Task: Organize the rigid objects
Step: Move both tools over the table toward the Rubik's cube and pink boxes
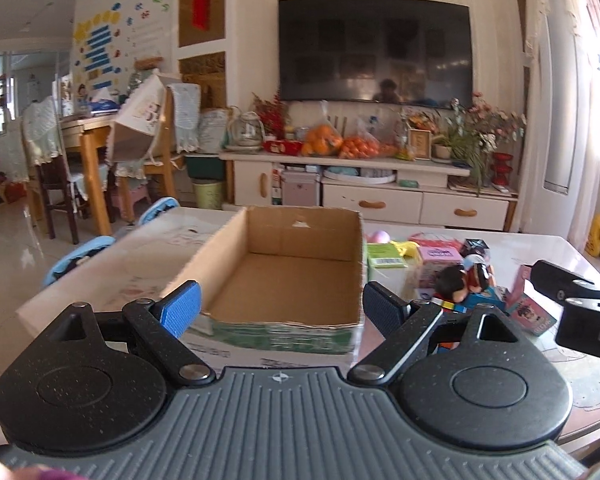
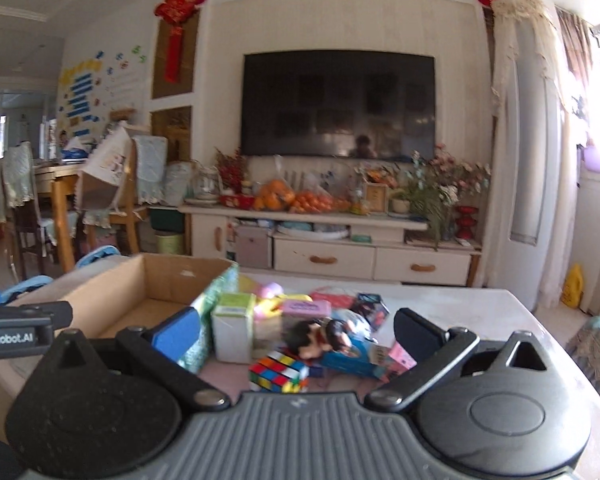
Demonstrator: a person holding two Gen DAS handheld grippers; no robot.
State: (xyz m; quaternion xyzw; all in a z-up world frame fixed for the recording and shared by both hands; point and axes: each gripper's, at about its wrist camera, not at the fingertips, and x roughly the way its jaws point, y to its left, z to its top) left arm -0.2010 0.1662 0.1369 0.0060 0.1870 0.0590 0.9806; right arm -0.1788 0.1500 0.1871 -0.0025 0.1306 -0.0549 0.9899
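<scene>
Both grippers hang over the near edge of the pale table [image 1: 112, 264], fingers spread wide and pinching nothing. The left gripper [image 1: 281, 307] has ribbed blue pads [image 1: 182, 305] on matte black speckled arms, and between them sits the open cardboard box [image 1: 284, 280], a plain brown rectangle with rough torn rims, green print on its outer wall and nothing visible inside. The right gripper [image 2: 296, 334] faces the jumble of toys just right of that box. Nearest its fingers lies a Rubik's cube [image 2: 278, 372], glossy and many-coloured, touching a blue carton [image 2: 350, 354] on which a dark-haired figurine [image 2: 320, 336] lies tipped over. A white and green carton [image 2: 234, 332] stands upright against the box's patterned side, with a pink box [image 2: 306, 308], a yellow toy [image 2: 268, 306] and a dark printed cube [image 2: 370, 306] crowded behind. A small pink carton [image 2: 400, 358] lies close by the right finger. Beyond the table stand a cream TV cabinet [image 2: 340, 256] heaped with oranges [image 2: 296, 198] and a dark wall television [image 2: 338, 104].
</scene>
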